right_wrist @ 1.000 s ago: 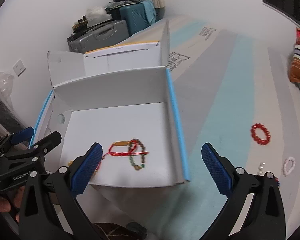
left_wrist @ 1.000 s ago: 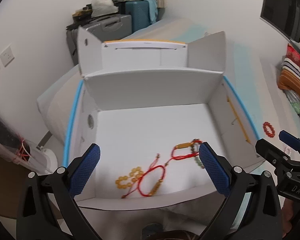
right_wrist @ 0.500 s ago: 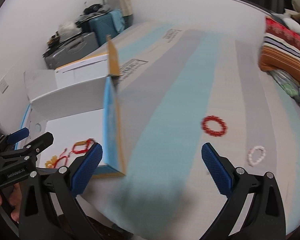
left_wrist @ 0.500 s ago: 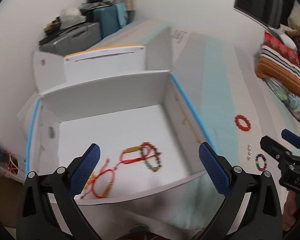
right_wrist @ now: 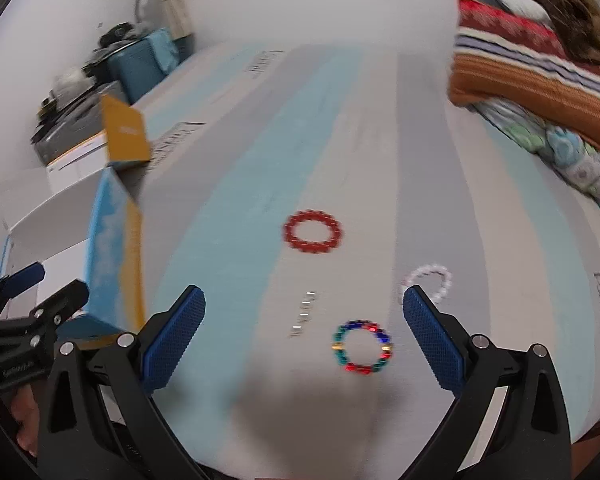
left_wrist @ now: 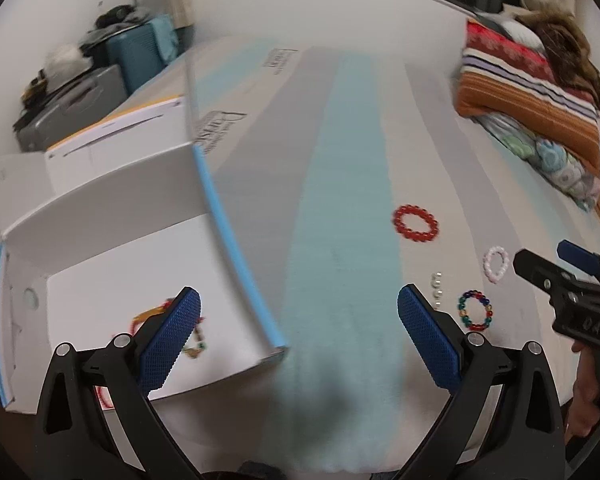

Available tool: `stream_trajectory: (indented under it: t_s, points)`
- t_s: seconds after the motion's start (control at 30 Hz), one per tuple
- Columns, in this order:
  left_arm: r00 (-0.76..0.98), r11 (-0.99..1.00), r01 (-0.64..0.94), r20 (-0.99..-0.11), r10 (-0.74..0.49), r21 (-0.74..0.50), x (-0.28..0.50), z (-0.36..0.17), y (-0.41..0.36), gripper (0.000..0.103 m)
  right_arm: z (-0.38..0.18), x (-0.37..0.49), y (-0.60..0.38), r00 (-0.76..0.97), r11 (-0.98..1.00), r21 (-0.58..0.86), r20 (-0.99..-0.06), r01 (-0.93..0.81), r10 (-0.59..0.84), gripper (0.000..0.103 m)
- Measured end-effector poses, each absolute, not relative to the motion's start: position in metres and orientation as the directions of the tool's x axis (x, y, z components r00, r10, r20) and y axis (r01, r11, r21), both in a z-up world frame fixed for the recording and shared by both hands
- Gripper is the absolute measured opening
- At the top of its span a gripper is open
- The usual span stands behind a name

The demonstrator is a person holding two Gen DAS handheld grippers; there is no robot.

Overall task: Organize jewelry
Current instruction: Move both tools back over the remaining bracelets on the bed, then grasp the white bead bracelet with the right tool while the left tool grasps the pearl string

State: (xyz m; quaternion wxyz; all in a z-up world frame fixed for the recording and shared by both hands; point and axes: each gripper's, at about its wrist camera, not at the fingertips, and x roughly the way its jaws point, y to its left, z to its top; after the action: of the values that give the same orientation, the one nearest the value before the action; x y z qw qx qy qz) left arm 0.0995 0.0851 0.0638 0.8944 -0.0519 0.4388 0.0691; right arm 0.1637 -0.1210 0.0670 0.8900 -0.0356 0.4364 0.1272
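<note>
An open white box [left_wrist: 112, 248] with blue edging lies on the bed at the left and holds red cord bracelets [left_wrist: 156, 314], partly hidden by my left finger. On the striped bedcover lie a red bead bracelet [left_wrist: 416, 223] [right_wrist: 313, 231], a white bead bracelet [left_wrist: 496, 264] [right_wrist: 426, 282], a multicoloured bead bracelet [left_wrist: 475, 315] [right_wrist: 362, 346] and small pearl pieces [left_wrist: 437, 289] [right_wrist: 305, 314]. My left gripper [left_wrist: 298, 338] is open over the box's right edge. My right gripper [right_wrist: 303, 338] is open, empty, above the multicoloured bracelet, which lies between its fingers.
Folded striped blankets [left_wrist: 532, 92] [right_wrist: 536, 76] are piled at the far right. Suitcases and clutter [left_wrist: 100, 80] stand against the wall at the back left. The box's side flap [right_wrist: 116, 248] stands up left of my right gripper.
Both grippers have swung right, away from the box and toward the loose bracelets on the bedcover. Both have stayed open and empty.
</note>
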Motion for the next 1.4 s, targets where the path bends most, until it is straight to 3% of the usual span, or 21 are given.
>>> stream_trajectory:
  t_s: [0.53, 1.27, 1.4]
  points:
    - [0.546, 0.999, -0.041, -0.838, 0.008, -0.017, 0.165, -0.001, -0.007, 0.097, -0.001, 0.223, -0.206, 0.531, 0.991, 0.069, -0.839, -0.111, 0.118, 0.095]
    - [0.465, 1.000, -0.013, -0.885, 0.023, 0.020, 0.233, -0.089, -0.049, 0.095, -0.078, 0.272, -0.262, 0.453, 0.997, 0.063, -0.891, 0.034, 0.041, 0.095]
    - [0.471, 0.999, -0.007, -0.882, 0.033, 0.034, 0.233, -0.090, -0.053, 0.089, -0.084, 0.274, -0.263, 0.429, 0.997, 0.068, -0.902, 0.035, 0.046, 0.085]
